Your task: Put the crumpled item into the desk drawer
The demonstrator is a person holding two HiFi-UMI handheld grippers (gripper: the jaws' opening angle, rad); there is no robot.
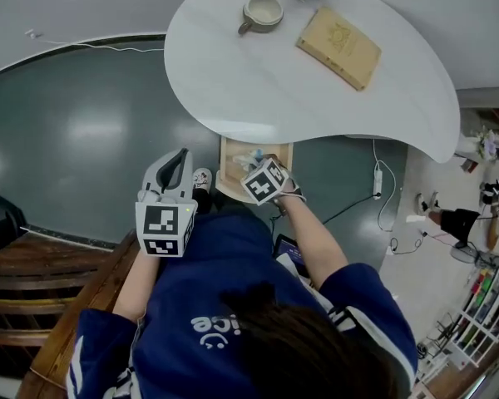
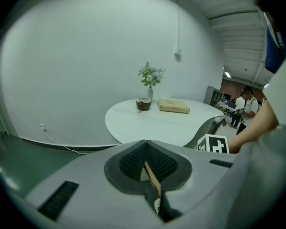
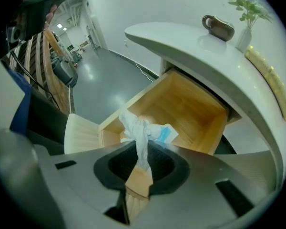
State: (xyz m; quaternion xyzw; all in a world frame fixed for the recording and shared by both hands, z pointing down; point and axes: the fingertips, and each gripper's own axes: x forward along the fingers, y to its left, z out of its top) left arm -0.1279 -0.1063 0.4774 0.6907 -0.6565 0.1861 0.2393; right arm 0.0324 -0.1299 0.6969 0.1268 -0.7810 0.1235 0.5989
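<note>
While a mug and book sit on the tabletop, right gripper fingers clamp the crumpled item above the drawer; left gripper fingers touch.

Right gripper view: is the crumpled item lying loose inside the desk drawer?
No, the right gripper has its jaws closed on the crumpled item, holding it over the open desk drawer.

The grey plastic left gripper is held low in front of the body and tilted downward, its ribbed jaws pressed together. The grey right gripper points steeply down from the outstretched bare right forearm. Its jaws are clamped on a crumpled white-and-blue item.
</note>
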